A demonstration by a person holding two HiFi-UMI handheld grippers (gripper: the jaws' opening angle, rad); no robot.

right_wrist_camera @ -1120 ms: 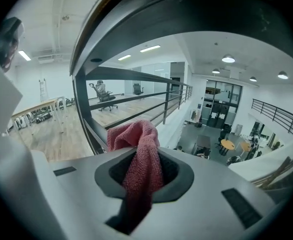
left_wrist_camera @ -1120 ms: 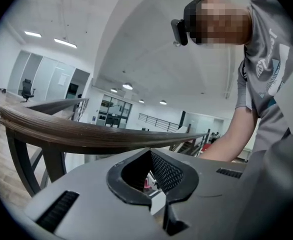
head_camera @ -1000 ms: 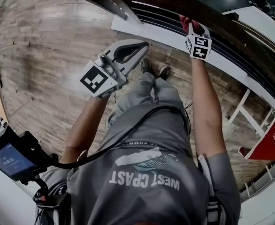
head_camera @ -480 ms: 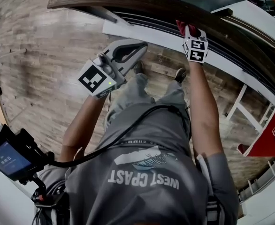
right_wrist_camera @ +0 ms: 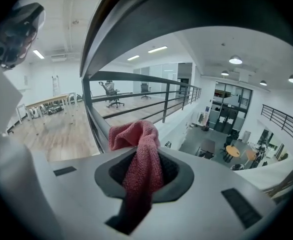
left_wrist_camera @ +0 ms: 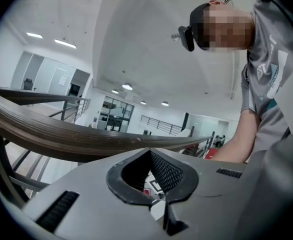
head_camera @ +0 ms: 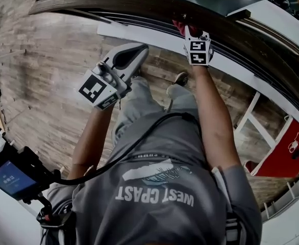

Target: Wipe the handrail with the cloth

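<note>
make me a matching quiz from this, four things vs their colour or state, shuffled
1 cloth
2 handrail
3 left gripper
4 right gripper

a dark wood
b jaws together, nothing held
c pinkish red
d jaws clamped on fabric, up at the rail

Pairs: 1-c, 2-a, 3-b, 4-d

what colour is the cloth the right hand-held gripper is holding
Pinkish red cloth; it shows best in the right gripper view.

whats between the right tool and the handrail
A red knitted cloth, clamped in the right tool, bunches up toward the dark wooden handrail. The right gripper view shows it best.
</note>
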